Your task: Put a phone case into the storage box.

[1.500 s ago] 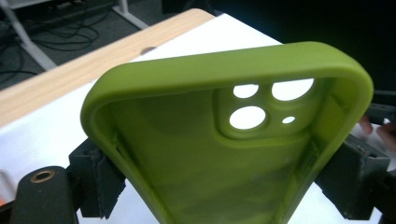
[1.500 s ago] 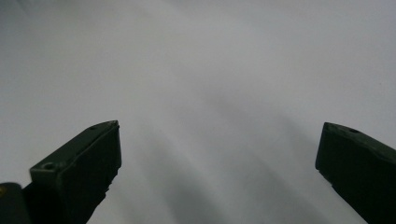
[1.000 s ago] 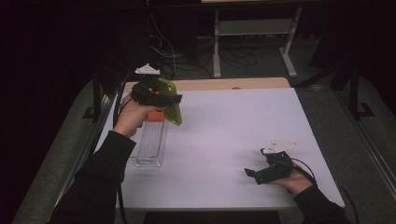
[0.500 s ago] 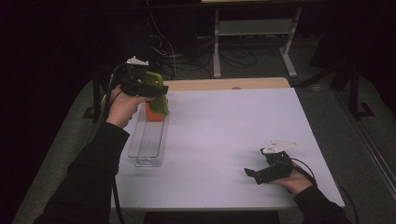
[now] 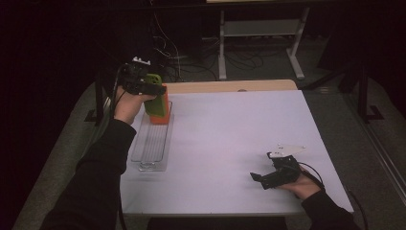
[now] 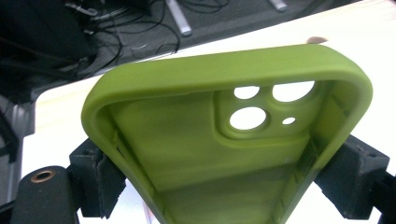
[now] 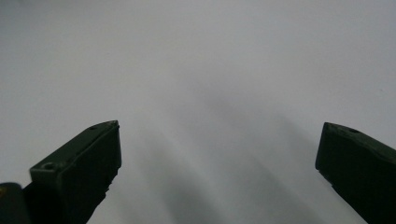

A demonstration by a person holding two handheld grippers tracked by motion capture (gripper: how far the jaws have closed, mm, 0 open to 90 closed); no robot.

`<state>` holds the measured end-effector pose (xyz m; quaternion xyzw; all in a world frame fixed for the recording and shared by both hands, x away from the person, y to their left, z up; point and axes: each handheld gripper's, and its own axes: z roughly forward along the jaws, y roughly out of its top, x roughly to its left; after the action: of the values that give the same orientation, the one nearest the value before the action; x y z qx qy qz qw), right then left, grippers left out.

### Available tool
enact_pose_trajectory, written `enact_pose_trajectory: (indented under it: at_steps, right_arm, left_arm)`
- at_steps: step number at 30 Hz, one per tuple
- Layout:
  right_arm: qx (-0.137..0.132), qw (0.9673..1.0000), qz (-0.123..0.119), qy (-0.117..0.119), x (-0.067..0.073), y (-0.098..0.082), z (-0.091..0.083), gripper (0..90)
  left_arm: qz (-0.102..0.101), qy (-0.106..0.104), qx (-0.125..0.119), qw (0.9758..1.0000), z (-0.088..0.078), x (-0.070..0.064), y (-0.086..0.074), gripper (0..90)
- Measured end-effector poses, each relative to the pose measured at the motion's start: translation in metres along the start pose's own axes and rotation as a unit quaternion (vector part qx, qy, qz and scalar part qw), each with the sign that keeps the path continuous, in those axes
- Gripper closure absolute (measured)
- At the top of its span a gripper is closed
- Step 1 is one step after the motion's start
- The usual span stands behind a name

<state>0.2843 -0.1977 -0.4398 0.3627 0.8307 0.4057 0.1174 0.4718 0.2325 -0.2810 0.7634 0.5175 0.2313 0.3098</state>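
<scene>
Left gripper (image 5: 158, 91) clamps green phone case (image 6: 224, 140) at table's (image 5: 230, 134) far-left edge, over orange case (image 5: 162, 115) and clear tray (image 5: 152, 143). Right gripper (image 5: 261, 179) spread wide, nothing held, near front-right edge; broad bare tabletop between.

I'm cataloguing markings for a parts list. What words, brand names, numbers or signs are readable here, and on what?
None can be read.
Green phone case, held in the left claw: plain inside, no lettering.
Orange piece behind it: no print visible.
Clear tray: no label.
White table: unmarked.
</scene>
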Motion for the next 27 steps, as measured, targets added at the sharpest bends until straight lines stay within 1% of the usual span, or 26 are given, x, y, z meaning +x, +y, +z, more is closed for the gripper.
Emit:
enact_pose_trajectory:
  at_steps: [4,5,6,8,9,10,12,13,15,16,19,22,27]
  right_arm:
    - [0.0,1.0,-0.001,0.0,0.0,0.0,-0.001,0.0]
    - [-0.001,1.0,0.0,0.002,0.0,0.0,-0.001,0.0]
    - [-0.001,1.0,0.001,0.001,0.0,0.0,-0.001,0.0]
    - [-0.001,1.0,0.0,0.001,0.0,0.0,-0.001,0.0]
    - [-0.001,1.0,-0.001,0.001,0.0,0.0,-0.001,0.0]
    - [-0.002,1.0,-0.002,0.001,0.0,0.0,-0.001,0.0]
    - [-0.003,1.0,-0.003,0.001,0.0,0.0,-0.001,0.0]
    - [-0.003,1.0,-0.004,0.001,0.0,0.0,-0.001,0.0]
    - [-0.004,1.0,-0.004,0.0,0.0,0.0,-0.001,0.0]
    - [-0.003,1.0,-0.004,0.001,0.0,0.0,-0.001,0.0]
    - [-0.002,1.0,-0.003,0.001,0.0,0.0,-0.001,0.0]
    - [-0.002,1.0,-0.003,0.001,0.0,0.0,-0.001,0.0]
    - [-0.002,1.0,-0.004,0.003,0.001,0.0,-0.001,0.0]
  left_arm:
    - [-0.012,0.016,0.011,0.9997,0.01,0.002,0.0,13.8]
    - [-0.011,0.018,0.012,0.9997,0.011,0.003,0.0,13.8]
    - [-0.018,0.021,0.013,0.9995,0.013,0.002,-0.001,13.8]
    - [-0.024,0.025,0.013,0.9993,0.017,0.002,-0.002,13.7]
    - [-0.023,0.028,0.015,0.9992,0.018,0.002,-0.002,13.7]
    - [-0.028,0.031,0.015,0.999,0.021,0.001,-0.004,13.7]
    - [-0.025,0.037,0.019,0.9988,0.024,0.002,-0.005,13.7]
    - [-0.029,0.039,0.021,0.9986,0.027,0.002,-0.007,13.7]
    - [-0.032,0.041,0.026,0.9983,0.031,0.002,-0.009,13.7]
    - [-0.037,0.042,0.024,0.9981,0.033,0.002,-0.011,13.7]
    - [-0.037,0.041,0.027,0.9981,0.04,0.002,-0.015,13.7]
    - [-0.039,0.05,0.032,0.9975,0.046,0.0,-0.019,13.6]
    - [-0.039,0.06,0.038,0.9967,0.052,0.002,-0.023,13.6]
